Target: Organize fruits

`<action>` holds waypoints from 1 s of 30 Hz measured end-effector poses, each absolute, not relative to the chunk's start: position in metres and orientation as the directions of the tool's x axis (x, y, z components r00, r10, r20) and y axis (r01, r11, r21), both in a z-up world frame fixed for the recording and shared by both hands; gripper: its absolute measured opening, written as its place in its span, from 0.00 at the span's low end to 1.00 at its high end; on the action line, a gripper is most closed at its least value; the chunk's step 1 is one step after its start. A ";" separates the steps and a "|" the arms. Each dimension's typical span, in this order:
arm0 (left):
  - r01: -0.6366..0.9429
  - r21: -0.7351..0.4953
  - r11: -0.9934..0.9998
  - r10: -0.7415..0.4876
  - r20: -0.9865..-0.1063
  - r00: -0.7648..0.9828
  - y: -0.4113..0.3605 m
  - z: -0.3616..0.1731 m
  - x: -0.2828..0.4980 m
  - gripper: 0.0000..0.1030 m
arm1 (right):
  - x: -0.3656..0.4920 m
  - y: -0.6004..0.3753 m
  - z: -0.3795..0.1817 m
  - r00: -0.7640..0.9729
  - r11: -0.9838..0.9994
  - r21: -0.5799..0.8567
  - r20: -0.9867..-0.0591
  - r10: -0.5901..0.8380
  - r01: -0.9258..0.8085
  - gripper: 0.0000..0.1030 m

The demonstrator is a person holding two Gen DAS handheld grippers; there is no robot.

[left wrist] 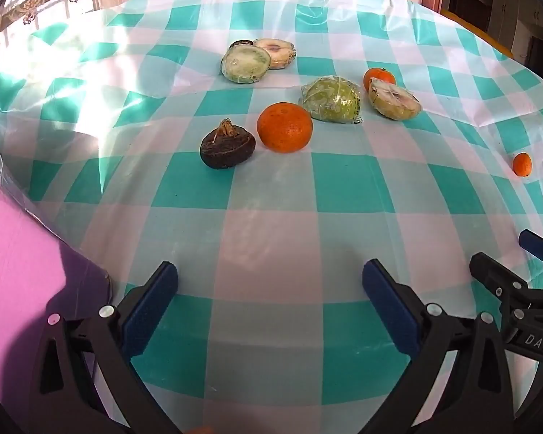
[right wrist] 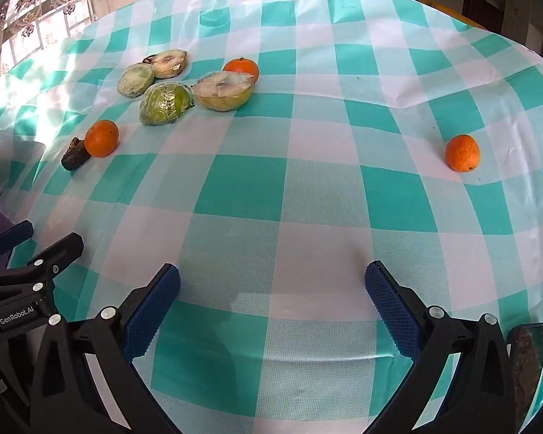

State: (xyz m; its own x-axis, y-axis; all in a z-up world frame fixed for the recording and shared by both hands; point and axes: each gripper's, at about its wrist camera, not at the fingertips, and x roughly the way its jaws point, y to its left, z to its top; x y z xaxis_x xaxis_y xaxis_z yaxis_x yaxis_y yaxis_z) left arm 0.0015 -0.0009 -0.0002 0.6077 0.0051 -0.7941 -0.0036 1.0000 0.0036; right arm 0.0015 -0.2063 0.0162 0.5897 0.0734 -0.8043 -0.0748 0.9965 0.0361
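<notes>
left gripper (left wrist: 269, 289): jaws spread wide, nothing held, bottom centre of frame. right gripper (right wrist: 271, 291): same, empty. checked tablecloth (right wrist: 307, 195) seen below both. dark brown fruit (left wrist: 227, 144) touching large orange (left wrist: 285, 127), mid-frame. wrapped green fruit (left wrist: 331, 99) & cut halves (left wrist: 246, 63) grouped behind. lone orange (right wrist: 462, 153) at right, well apart.

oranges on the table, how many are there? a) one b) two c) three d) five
c: one orange sits beside the dark brown fruit, a second orange lies behind the wrapped halved fruit, and a third orange stands alone far to the right.
</notes>
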 end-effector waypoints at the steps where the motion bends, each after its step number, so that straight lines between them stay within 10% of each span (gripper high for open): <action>1: -0.003 0.005 1.000 0.006 -0.794 0.608 -0.001 0.000 0.002 0.99 | 0.002 -0.207 0.016 0.589 0.996 0.038 -0.804 0.075 -0.074 0.96; 30: -0.002 0.004 1.000 0.004 -0.793 0.609 0.001 -0.001 0.001 0.99 | 0.002 -0.208 0.015 0.588 0.996 0.044 -0.805 0.080 -0.074 0.96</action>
